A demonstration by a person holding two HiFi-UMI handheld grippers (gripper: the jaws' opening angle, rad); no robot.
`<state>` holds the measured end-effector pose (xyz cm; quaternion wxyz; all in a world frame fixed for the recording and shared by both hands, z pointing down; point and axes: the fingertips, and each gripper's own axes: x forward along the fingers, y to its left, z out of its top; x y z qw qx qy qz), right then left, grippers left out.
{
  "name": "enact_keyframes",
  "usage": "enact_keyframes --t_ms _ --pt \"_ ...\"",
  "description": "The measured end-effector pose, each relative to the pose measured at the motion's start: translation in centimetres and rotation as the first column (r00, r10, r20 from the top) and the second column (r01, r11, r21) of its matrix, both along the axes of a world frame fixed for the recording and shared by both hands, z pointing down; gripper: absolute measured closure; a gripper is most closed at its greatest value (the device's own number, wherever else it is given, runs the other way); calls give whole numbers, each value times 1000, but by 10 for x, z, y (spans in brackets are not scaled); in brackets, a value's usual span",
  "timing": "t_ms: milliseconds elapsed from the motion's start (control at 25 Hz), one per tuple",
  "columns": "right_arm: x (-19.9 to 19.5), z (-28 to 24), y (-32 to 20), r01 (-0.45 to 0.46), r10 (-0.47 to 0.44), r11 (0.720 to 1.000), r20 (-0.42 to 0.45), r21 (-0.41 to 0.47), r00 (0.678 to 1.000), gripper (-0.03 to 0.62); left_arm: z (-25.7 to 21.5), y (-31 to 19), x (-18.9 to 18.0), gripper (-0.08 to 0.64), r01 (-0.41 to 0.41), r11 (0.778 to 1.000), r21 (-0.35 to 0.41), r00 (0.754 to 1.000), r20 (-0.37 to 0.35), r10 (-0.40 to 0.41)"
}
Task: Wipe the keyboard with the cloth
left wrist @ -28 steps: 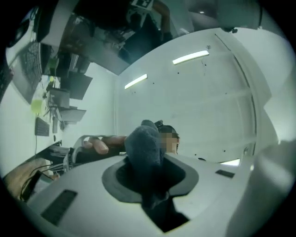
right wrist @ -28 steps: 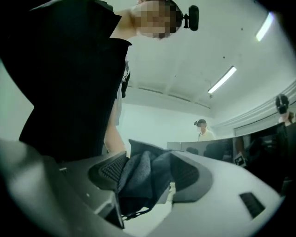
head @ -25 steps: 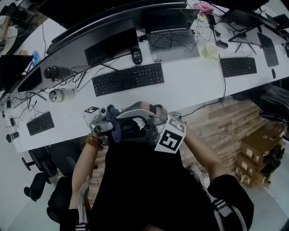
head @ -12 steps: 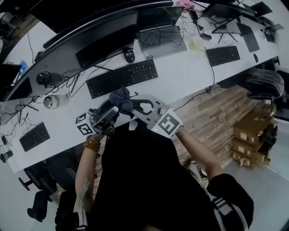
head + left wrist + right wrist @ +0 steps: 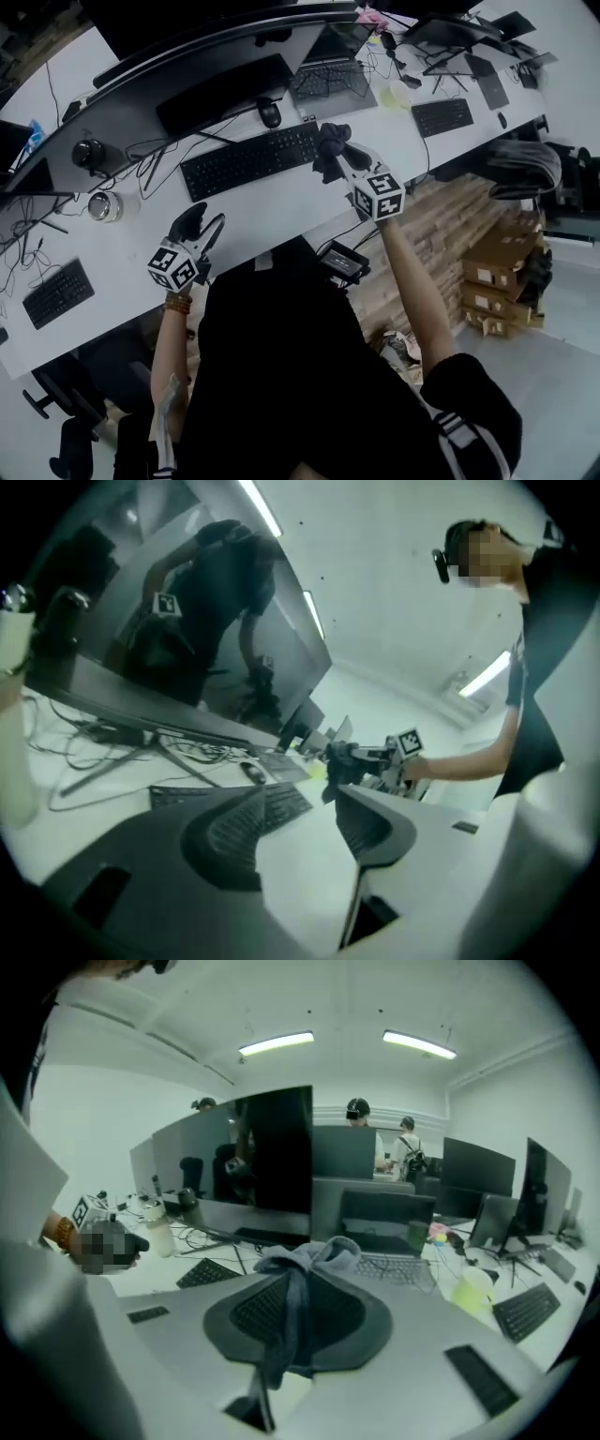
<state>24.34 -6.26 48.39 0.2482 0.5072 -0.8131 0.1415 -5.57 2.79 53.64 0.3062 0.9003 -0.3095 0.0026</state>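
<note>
Grey-blue cloth bunched, seemingly knotted, clamped in right tool; left tool just opening, empty.

Right gripper fingers clamp the grey cloth before a laptop.

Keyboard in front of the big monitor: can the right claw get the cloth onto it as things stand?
Likely yes. The right claw, shut on the cloth, is at the right end of the keyboard, and nothing lies between them.
</note>
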Motion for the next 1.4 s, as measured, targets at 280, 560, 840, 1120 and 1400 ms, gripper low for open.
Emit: enact_keyframes --t_ms 280,560,840,1120,1400 --pt "46 72 -48 -192 194 976 8 -106 981 534 71 -10 -47 330 75 997 -2 953 294 -71" --pt "54 171 -49 -197 176 927 -91 -321 980 434 102 -20 -48 330 43 999 -18 899 438 -31" --pt "50 165 -27 212 -366 907 -435 -362 823 245 116 -21 -48 330 -17 999 -37 888 458 32" --pt "56 197 -34 223 -374 889 -355 -401 857 272 135 -21 -50 327 -35 998 -53 856 514 58" --pt "46 215 -40 102 -202 932 -265 -347 943 425 155 -28 -52 290 -34 997 -69 817 573 68"
